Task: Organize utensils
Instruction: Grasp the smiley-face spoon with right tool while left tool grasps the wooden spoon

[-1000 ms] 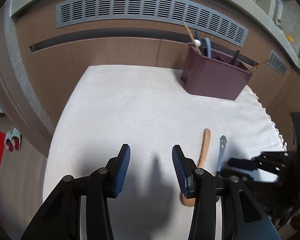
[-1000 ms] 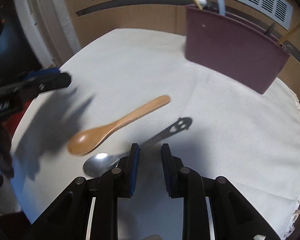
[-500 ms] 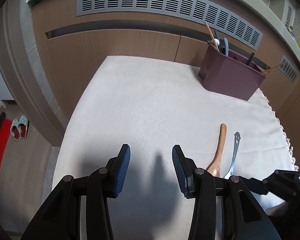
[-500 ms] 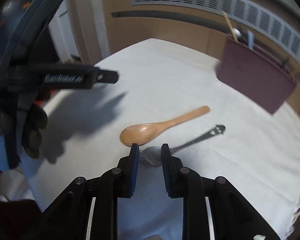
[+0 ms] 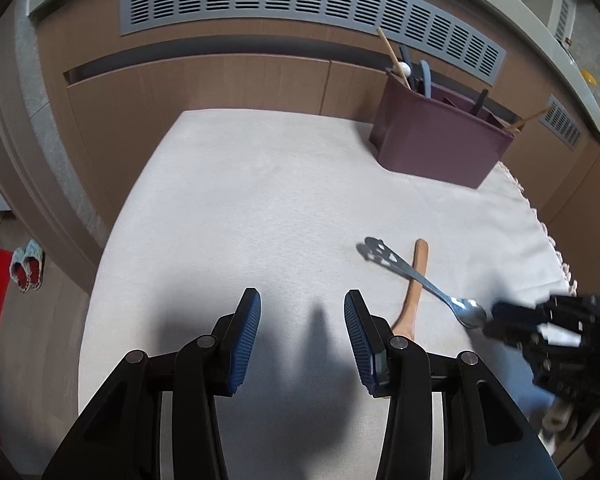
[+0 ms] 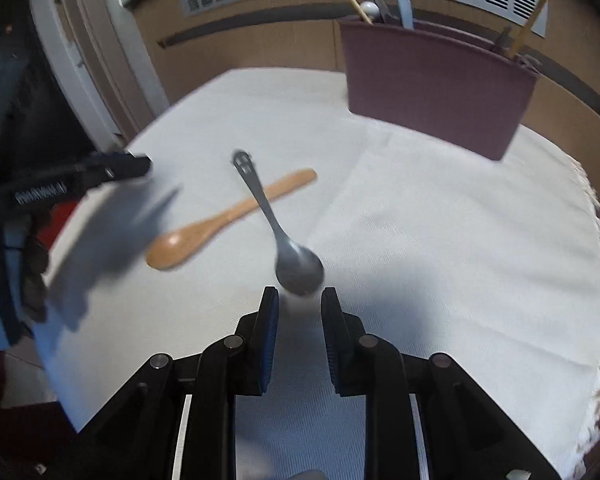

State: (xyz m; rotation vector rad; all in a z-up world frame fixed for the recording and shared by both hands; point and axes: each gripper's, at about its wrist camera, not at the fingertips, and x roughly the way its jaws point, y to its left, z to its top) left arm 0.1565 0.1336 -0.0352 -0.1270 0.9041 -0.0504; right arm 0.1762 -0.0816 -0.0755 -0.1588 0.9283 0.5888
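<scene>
My left tongs (image 5: 302, 334) are spread wide w/ nothing btwn the blue pads (image 5: 246, 340); they hang over the white cloth (image 5: 260, 200) and touch nothing. My right tongs (image 6: 299, 308) are about half open, and the jaws have just been opening a bit more. The round end of the metal spoon (image 6: 274, 220) sits right at the tips, its near edge just btwn them, but I can't tell if the pads press on it. The spoon's thin handle points away from me and crosses over the wood spoon (image 6: 220, 220), which lies flat on the cloth, just to the right of my left tongs. There are white letters on the side of my left tongs in the right cam view, too blurry to read. At the far right of the cloth stands a dark purple holder (image 6: 436, 88) w/ walls inside. At its left end are a wood stick, a thing w/ a white ball top, a dark handle and a light blue handle. At its right end are another wood stick and a dark handle.
</scene>
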